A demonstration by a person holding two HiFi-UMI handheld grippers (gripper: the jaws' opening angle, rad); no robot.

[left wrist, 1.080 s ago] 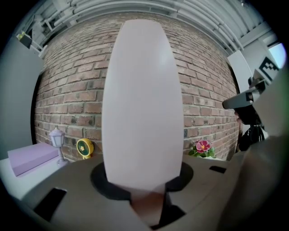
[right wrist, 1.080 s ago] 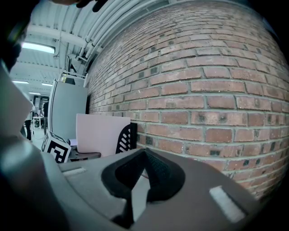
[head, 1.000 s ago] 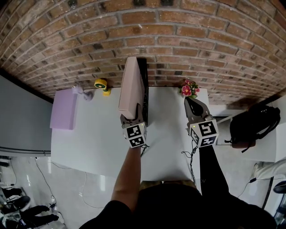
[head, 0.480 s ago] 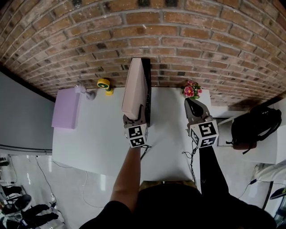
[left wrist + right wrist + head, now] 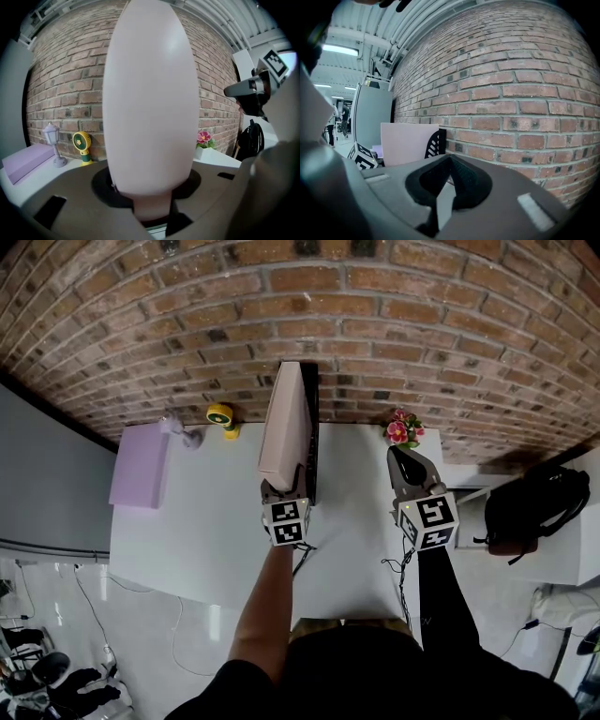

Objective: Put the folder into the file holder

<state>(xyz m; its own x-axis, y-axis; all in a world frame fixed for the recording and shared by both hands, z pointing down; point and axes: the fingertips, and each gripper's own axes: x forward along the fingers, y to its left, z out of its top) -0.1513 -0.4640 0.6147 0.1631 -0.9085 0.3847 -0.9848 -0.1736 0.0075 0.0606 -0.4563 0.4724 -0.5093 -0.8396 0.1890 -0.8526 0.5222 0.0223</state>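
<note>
Left gripper (image 5: pixel 283 493): jaws clamped on the near end of the pink folder (image 5: pixel 286 423), low down, one-end pinch only. Right gripper (image 5: pixel 403 460): jaws together, nothing in them, hanging over the right side of the table (image 5: pixel 206 512), well apart from the work.

The folder stands on edge, right up against the left side of the black file holder (image 5: pixel 310 427). I can't tell whether its bottom edge is inside a slot or outside the wall.

Risks, my read:
- With an end grip, the far end is free to swing. If it catches the holder's rim, it rides up or shoves the holder toward the brick wall (image 5: pixel 375 334).
- The top leans slightly left, so an early release could tip it flat onto the table.

Orientation: long axis runs away from me toward the wall, parallel to the holder, broad faces left and right.
</note>
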